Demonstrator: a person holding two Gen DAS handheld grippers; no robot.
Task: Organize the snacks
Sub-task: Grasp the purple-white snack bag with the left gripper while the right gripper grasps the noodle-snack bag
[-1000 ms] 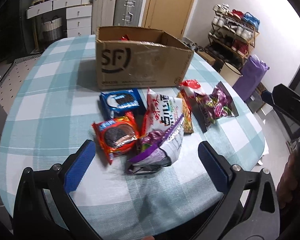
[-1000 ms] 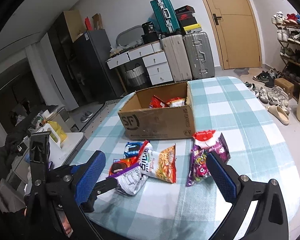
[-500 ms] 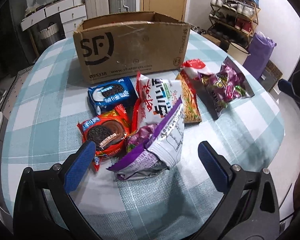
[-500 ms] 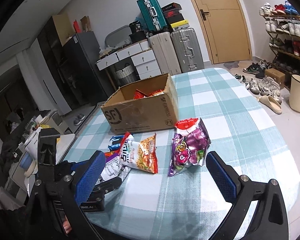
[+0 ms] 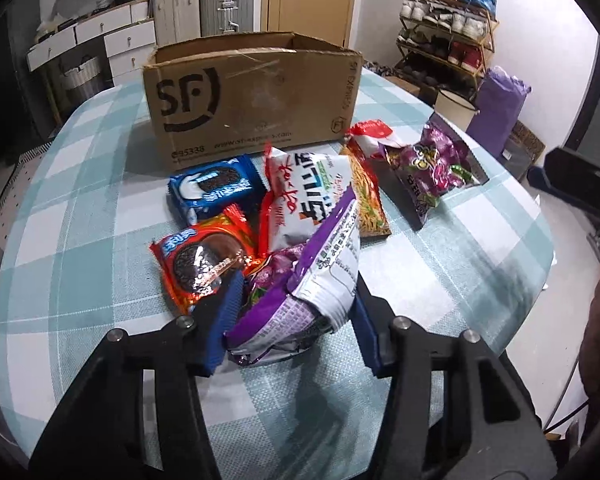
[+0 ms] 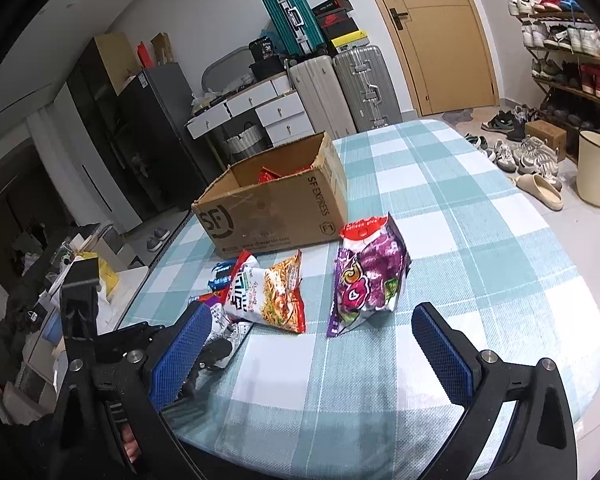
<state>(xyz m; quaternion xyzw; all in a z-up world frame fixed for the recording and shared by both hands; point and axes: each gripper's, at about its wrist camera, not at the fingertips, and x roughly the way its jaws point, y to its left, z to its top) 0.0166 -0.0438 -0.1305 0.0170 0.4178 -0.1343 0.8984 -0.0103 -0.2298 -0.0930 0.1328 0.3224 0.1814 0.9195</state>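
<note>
On the checked table lies a pile of snacks in front of an open cardboard box (image 5: 252,100). My left gripper (image 5: 294,324) has its jaws closing, and its blue pads press both sides of a crumpled purple-and-white snack bag (image 5: 320,280). Beside that bag lie a red cookie pack (image 5: 200,264), a blue cookie pack (image 5: 212,190), a white noodle bag (image 5: 304,196) and an orange noodle bag (image 5: 368,204). A purple candy bag (image 6: 368,280) lies apart on the right. My right gripper (image 6: 312,350) hovers open just short of it, holding nothing.
The box (image 6: 276,216) holds some red packs. The table (image 6: 480,280) has bare cloth to the right of the snacks, and its rounded edge is close below both grippers. Suitcases (image 6: 364,88), drawers, a shoe rack (image 6: 572,52) and a bin (image 6: 596,168) stand beyond.
My left gripper dropped toward the pile and its wide jaws closed around the purple-and-white bag. The right gripper sank and came closer to the purple candy bag, staying open.
</note>
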